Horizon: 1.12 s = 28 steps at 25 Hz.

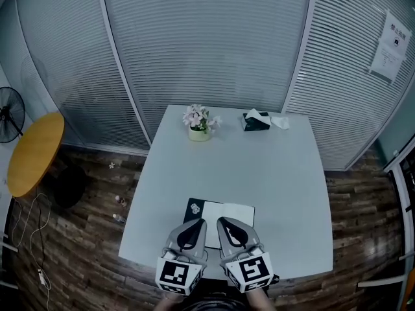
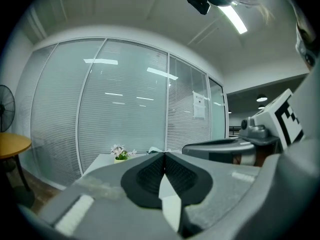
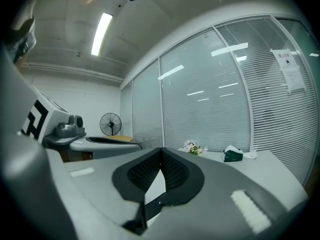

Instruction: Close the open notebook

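Note:
The open notebook (image 1: 235,212) lies at the near edge of the white table (image 1: 259,167), white pages up, with a dark cover flap on its left side. Both grippers hover side by side over its near half, pointing away from me. My left gripper (image 1: 196,222) is over the dark left part and my right gripper (image 1: 224,220) over the middle pages. In the left gripper view the left gripper (image 2: 164,154) has its pads together with nothing between them. The right gripper (image 3: 160,149) looks the same in its own view. Their bodies hide the notebook's near edge.
A small pot of pale flowers (image 1: 199,123) and a dark tissue box (image 1: 256,121) stand at the table's far side by the glass wall with blinds. A round yellow table (image 1: 34,151) and a fan (image 1: 10,114) stand to the left on the wooden floor.

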{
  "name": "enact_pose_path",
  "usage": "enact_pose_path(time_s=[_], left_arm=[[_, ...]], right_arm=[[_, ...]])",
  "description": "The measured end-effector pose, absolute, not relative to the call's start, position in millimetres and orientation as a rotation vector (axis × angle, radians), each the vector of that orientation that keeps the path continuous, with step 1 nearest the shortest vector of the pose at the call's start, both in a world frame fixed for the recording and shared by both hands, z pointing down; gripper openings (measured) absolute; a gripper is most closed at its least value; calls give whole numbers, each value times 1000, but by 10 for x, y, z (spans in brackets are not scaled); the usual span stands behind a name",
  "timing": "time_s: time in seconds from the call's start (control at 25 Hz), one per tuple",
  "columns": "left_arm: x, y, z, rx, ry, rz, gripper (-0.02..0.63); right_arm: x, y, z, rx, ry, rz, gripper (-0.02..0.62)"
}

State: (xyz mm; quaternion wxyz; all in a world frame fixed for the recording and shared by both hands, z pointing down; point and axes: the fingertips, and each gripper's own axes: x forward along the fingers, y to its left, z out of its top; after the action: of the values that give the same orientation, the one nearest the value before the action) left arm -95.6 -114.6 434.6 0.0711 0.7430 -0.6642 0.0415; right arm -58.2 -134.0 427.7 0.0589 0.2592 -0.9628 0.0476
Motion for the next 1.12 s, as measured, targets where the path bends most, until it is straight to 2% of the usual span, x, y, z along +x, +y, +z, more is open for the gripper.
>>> enact_pose_path(time_s=[0.56, 1.12], left_arm=[[-1308, -1429, 4475, 2282, -1895, 154, 5], [-1796, -1345, 5230, 2155, -1810, 262, 5]], right_arm=[[-914, -1605, 4338, 873, -2881, 182, 2], [-1119, -1640, 4517, 948, -2782, 196, 2]])
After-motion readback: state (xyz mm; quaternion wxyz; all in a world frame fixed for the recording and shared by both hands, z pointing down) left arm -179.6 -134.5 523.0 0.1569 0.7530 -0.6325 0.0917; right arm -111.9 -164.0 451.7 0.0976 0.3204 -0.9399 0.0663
